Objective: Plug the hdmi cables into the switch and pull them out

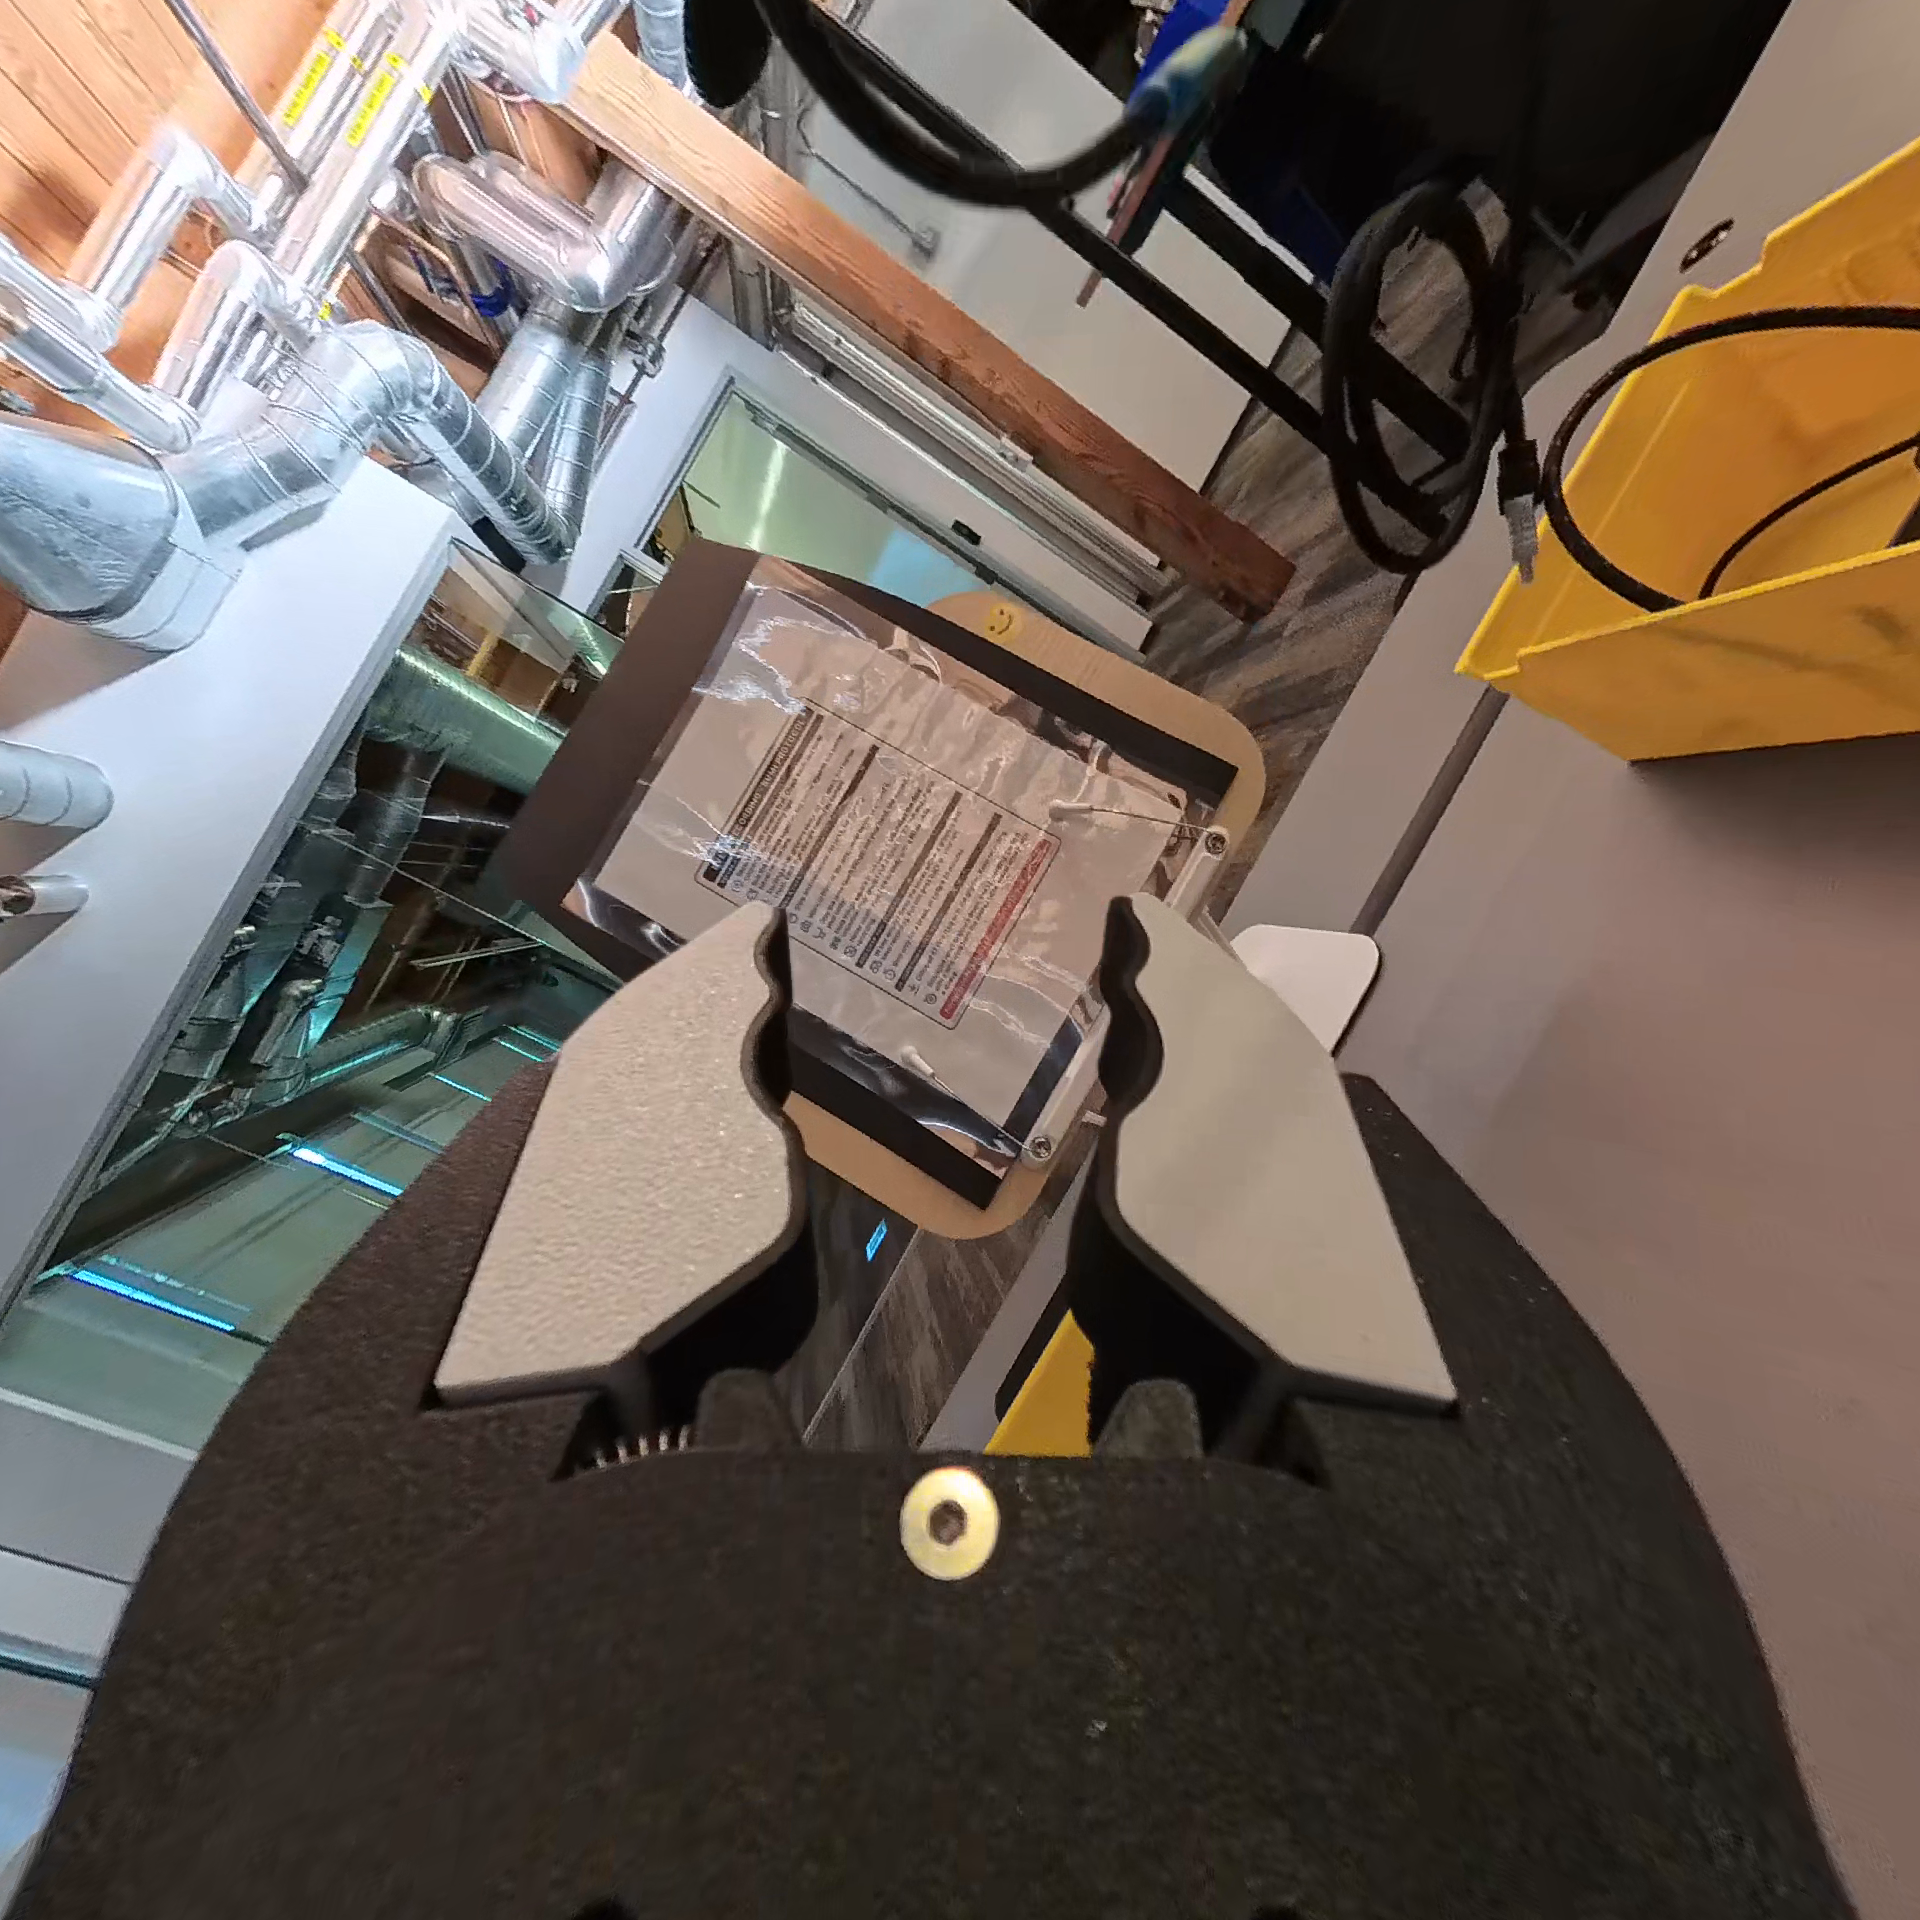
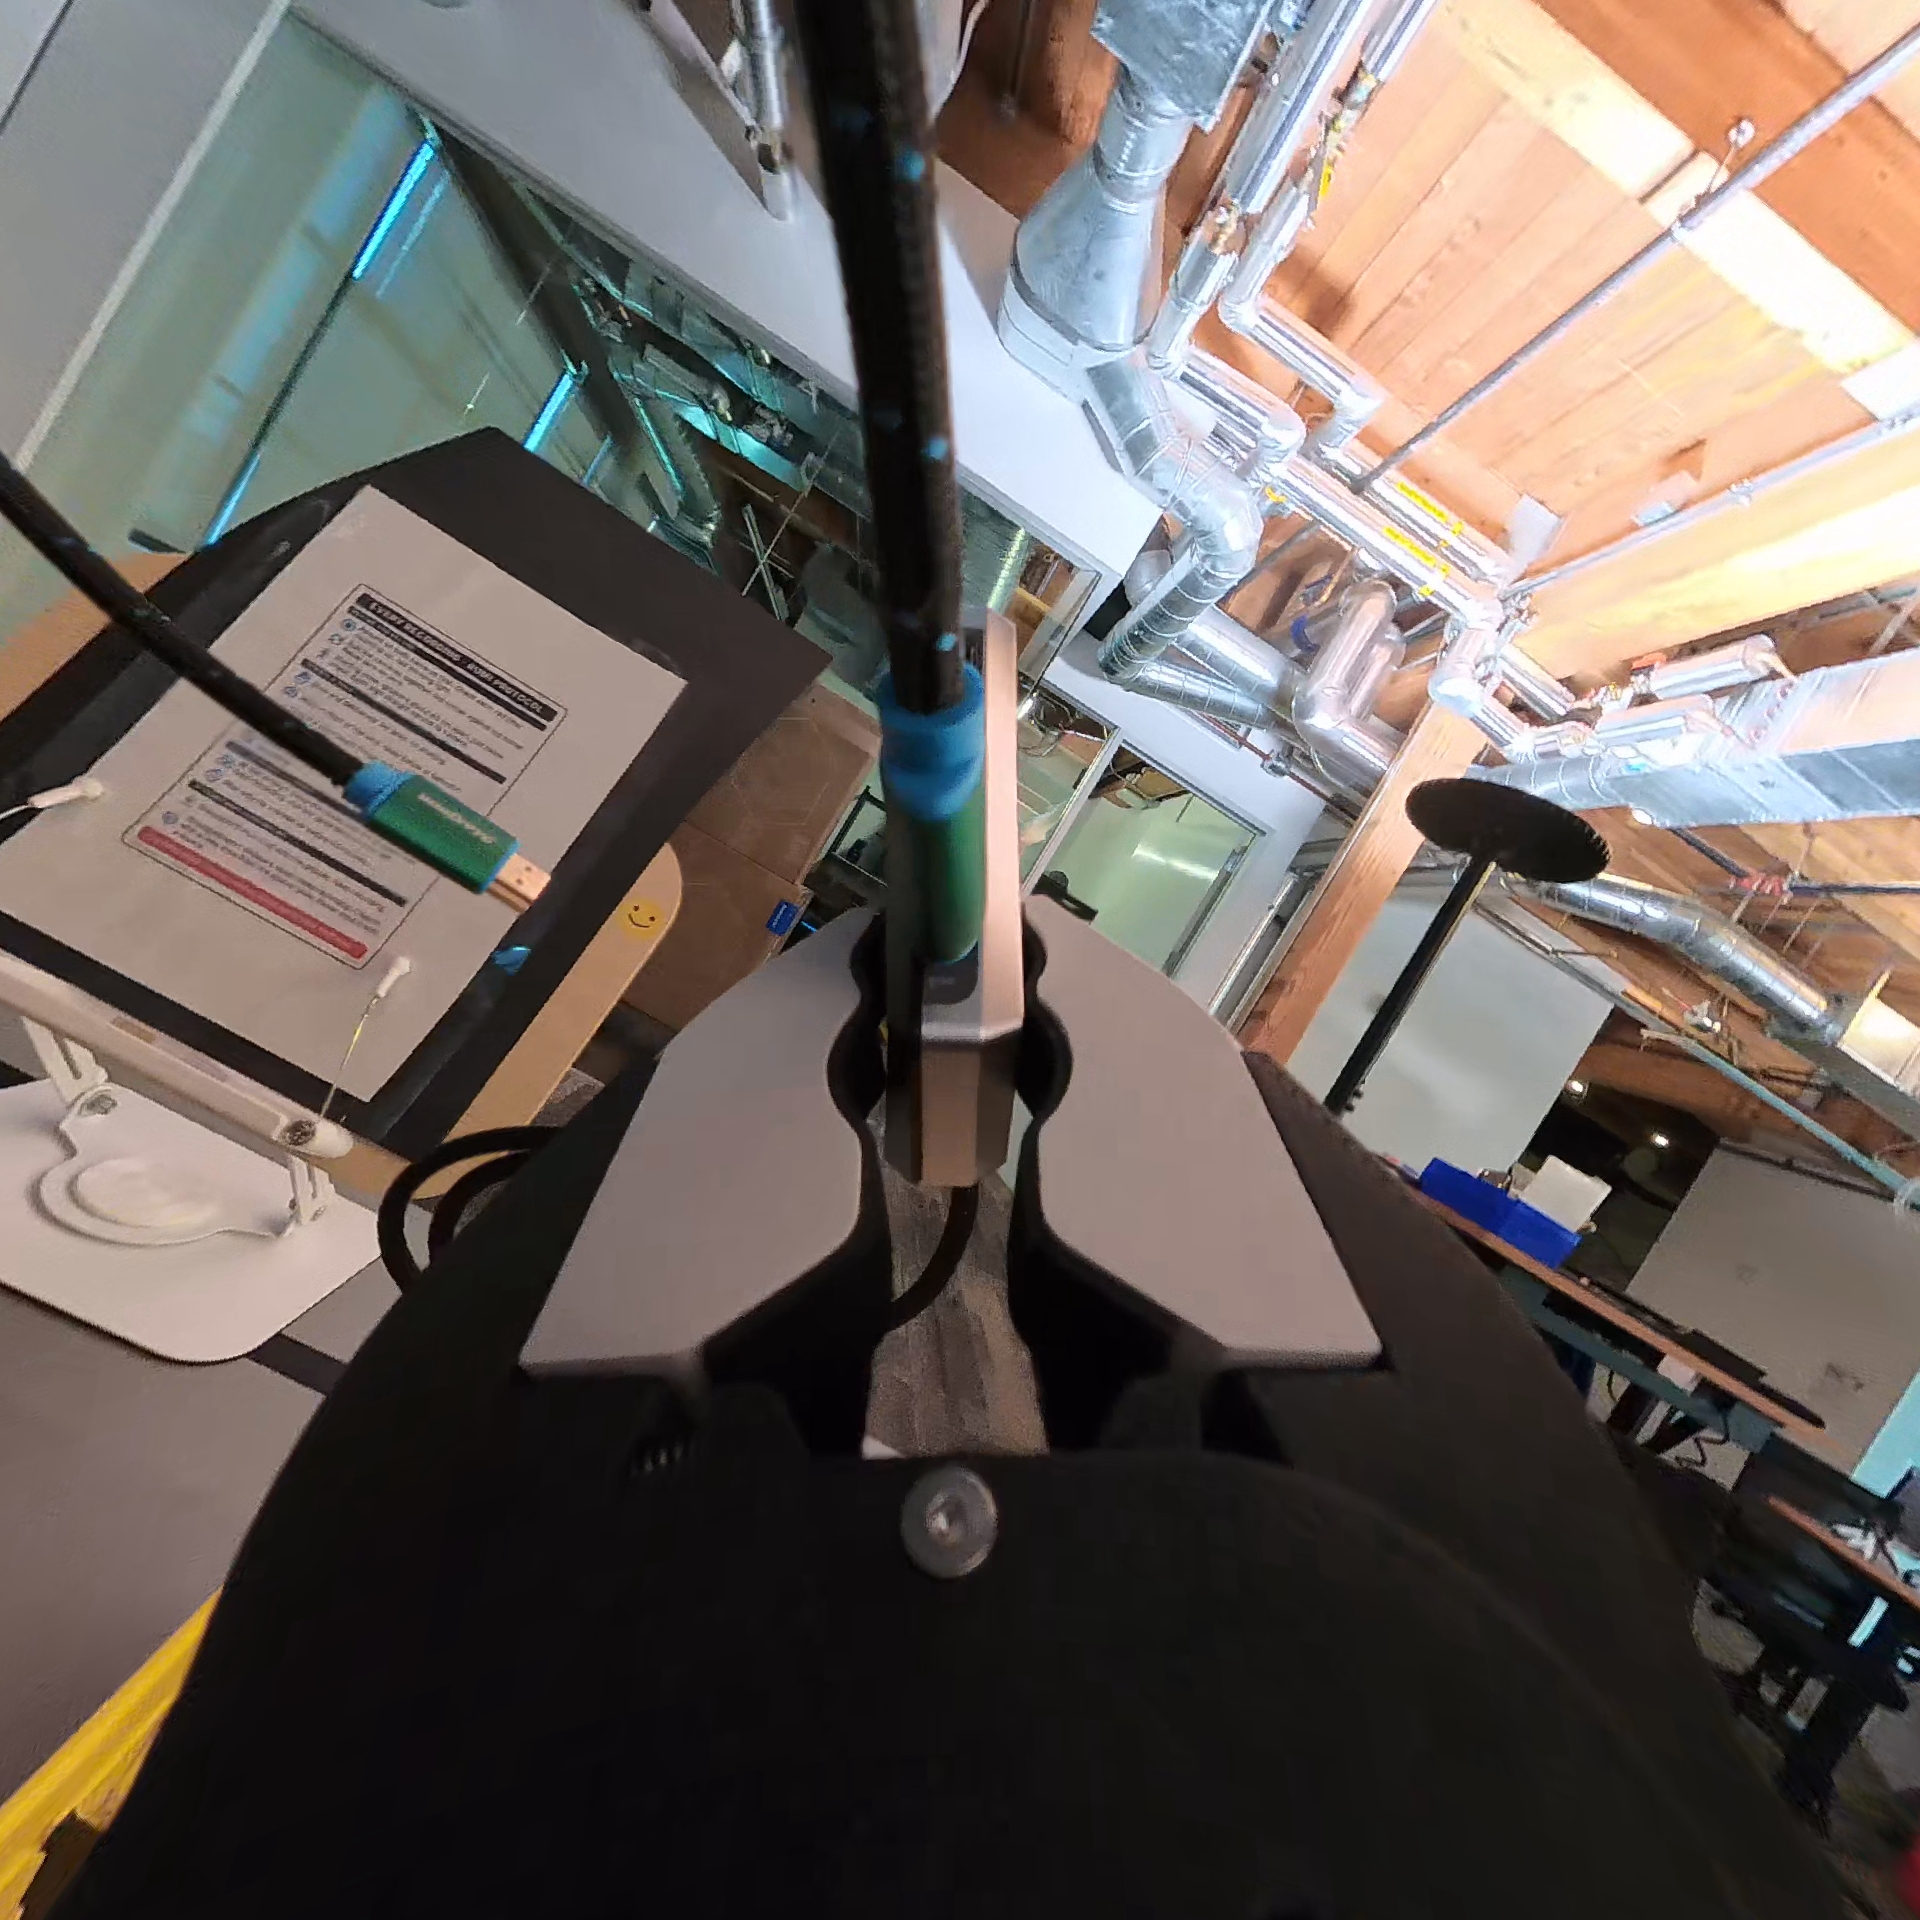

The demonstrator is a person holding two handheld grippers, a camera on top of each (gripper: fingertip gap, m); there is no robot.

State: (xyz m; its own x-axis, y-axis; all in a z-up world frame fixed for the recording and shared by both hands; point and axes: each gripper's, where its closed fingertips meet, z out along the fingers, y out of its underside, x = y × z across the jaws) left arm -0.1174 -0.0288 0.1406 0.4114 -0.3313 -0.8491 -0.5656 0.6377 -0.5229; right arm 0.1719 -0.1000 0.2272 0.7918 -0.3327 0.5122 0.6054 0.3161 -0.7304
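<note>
In the right wrist view my right gripper [image 2: 951, 966] is shut on a slim silver HDMI switch [image 2: 961, 1081] and holds it upright in the air. One HDMI cable's green and blue connector [image 2: 935, 831] sits plugged into the switch, and its black braided cable [image 2: 883, 364] runs up out of view. A second green connector [image 2: 436, 826] hangs free to the left with its gold tip bare. In the left wrist view my left gripper [image 1: 945, 956] is open and empty. A blurred blue-green connector [image 1: 1184, 83] on a black cable shows far above it.
A framed printed sheet [image 1: 894, 883] on a wooden board stands ahead on a white stand [image 2: 156, 1226]. A yellow bin [image 1: 1714, 540] with a thin black cable sits at the right on the grey table [image 1: 1662, 1143]. A coil of black cable [image 1: 1413, 395] hangs beyond it. One gripper's finger ends stand about 30 cm off the other's.
</note>
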